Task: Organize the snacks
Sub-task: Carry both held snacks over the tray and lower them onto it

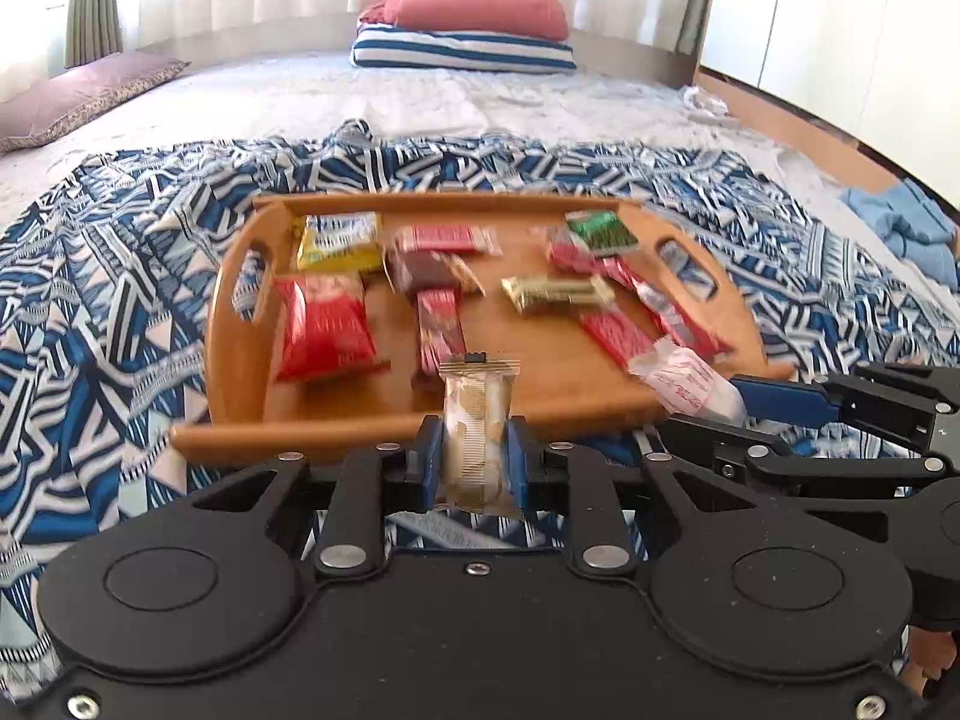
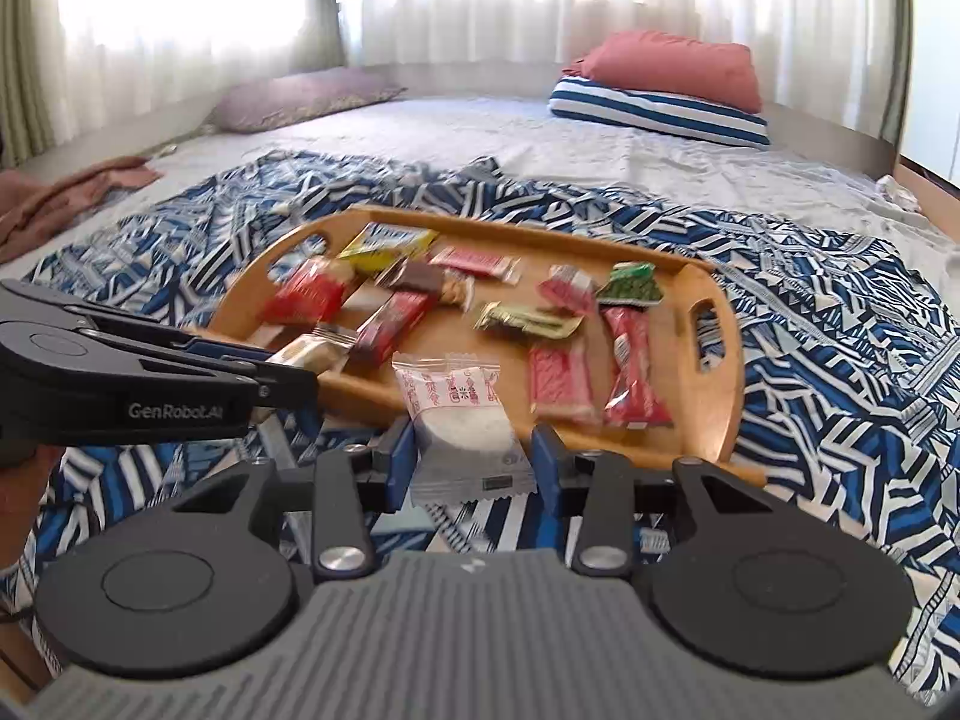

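L gripper (image 1: 475,468) pinches gold wafer pack (image 1: 478,420) just short of tray (image 2: 714,420) front rim; R gripper (image 2: 474,468) clamps white rice cracker (image 2: 462,420), same spot; both look light, crinkly, brittle; grip mid-body, gently.

Bright backlit curtains (image 2: 480,0) blown out; motion blur; fisheye bending.

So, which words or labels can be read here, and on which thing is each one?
"GenRobot.AI": on the side of the left tool.
Red characters on the white packet in the right tool: too blurred to read.
Printing on the snack wrappers in the wooden tray: too blurred to read.
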Action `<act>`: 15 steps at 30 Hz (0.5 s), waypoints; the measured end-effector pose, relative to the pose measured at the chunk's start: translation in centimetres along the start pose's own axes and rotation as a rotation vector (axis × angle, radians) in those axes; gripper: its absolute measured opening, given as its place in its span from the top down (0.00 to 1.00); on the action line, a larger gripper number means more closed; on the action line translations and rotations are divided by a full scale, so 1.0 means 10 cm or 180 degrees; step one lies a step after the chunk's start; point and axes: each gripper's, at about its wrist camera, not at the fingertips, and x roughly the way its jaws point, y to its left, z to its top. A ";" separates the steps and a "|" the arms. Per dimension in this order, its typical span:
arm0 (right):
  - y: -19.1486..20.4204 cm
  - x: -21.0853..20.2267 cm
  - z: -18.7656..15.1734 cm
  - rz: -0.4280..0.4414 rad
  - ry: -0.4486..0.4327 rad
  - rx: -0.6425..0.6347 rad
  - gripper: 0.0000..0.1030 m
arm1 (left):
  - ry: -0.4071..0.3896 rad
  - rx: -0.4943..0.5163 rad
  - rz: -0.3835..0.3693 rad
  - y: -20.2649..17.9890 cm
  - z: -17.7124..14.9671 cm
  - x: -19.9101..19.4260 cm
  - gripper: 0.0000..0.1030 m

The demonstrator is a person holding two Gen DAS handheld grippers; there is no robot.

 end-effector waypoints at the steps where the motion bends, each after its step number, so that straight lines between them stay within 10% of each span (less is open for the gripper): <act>1: -0.02 0.00 0.03 -0.0024 -0.0016 0.0016 0.55 | -0.0021 -0.0003 0.0006 0.01 0.04 0.00 0.79; 15: -0.19 0.36 0.25 -0.0118 0.0067 0.0248 0.55 | -0.0026 -0.0236 0.0025 0.21 0.36 0.28 0.80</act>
